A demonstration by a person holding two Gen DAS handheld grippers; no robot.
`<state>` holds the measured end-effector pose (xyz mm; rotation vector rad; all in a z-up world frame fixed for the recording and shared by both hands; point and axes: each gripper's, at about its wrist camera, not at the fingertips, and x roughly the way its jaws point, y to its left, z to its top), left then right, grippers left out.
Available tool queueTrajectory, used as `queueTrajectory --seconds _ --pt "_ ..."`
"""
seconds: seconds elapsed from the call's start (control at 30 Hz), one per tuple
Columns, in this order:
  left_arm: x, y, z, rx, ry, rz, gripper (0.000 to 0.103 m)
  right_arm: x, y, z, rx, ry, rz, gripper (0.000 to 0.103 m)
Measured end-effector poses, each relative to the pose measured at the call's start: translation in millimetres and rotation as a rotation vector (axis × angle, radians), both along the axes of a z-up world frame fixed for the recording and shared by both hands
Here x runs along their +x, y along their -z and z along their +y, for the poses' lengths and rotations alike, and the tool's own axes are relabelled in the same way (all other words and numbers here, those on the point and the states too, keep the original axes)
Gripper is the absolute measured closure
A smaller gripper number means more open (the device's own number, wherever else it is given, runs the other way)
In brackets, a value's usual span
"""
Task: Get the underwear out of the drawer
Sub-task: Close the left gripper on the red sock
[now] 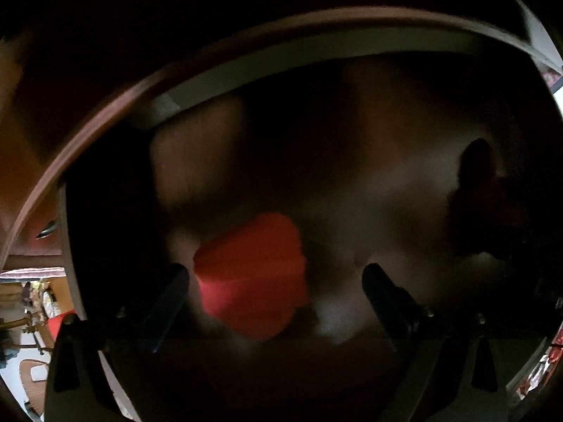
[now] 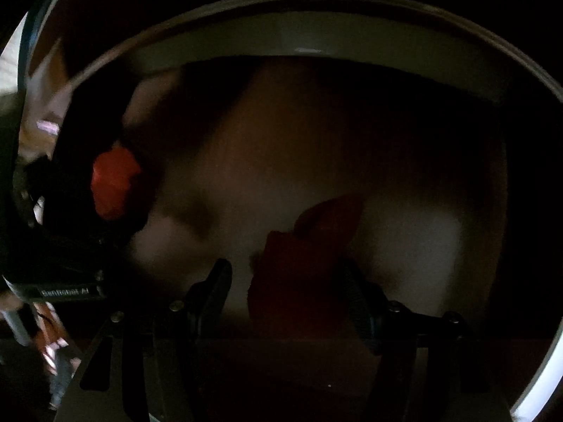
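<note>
Left gripper (image 1: pixel 274 281) is spread wide, dark flat fingers (image 1: pixel 169 302) angled outward, nothing clamped. A bright red underwear piece (image 1: pixel 251 277) sits in the gap, closer to the left finger, soft and folded into a chunky rounded block; no pad looks pressed against it, though blur makes contact hard to judge.

Right gripper (image 2: pixel 281 292) is parted about halfway. A darker red folded piece (image 2: pixel 302 267) is bunched between its black fingers (image 2: pixel 211 299), and its right edge seems to meet the right finger, but it's too dim to say whether it's actually pinched. Looks loose, honestly.

Both pieces are down inside the drawer (image 1: pixel 316 47), lying on a pale, smooth bottom with shadowy patches. The drawer wall shows as a light flat band curved by the lens, capped by a brown wood-toned edge.

In the right wrist view, the left gripper (image 2: pixel 116 183) is seen at the far left as a dark bulky shape with the bright red piece (image 2: pixel 112 179) in front of it. Both pieces are well apart.

Everything is soft and smeary, so fabric texture can't be made out.
</note>
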<state>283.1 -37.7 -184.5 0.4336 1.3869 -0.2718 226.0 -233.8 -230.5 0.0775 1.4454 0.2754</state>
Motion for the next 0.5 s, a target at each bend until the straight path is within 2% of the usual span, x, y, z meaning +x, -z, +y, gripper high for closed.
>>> queueTrajectory --seconds 0.07,0.13,0.23,0.47,0.5 --pt "0.6 1.6 -2.1 0.009 -0.004 0.003 0.004 -2.1 -1.3 4.8 -0.051 -0.020 -0.005 0.041" --pt "0.7 3.9 -4.7 0.024 -0.003 0.007 0.004 -4.4 -2.6 7.7 -0.099 -0.040 -0.016 0.052" --pt "0.3 5.8 -7.3 0.046 -0.008 0.001 0.006 -7.4 -1.0 17.5 -0.119 -0.050 -0.022 0.055" --pt "-4.2 -1.3 -3.6 0.064 -0.036 -0.093 0.034 -19.6 -7.5 -0.8 -0.009 0.065 -0.058 0.065" --pt "-3.7 -1.9 -4.8 0.060 -0.038 -0.106 0.042 -21.4 -8.4 1.9 -0.004 0.074 -0.067 0.065"
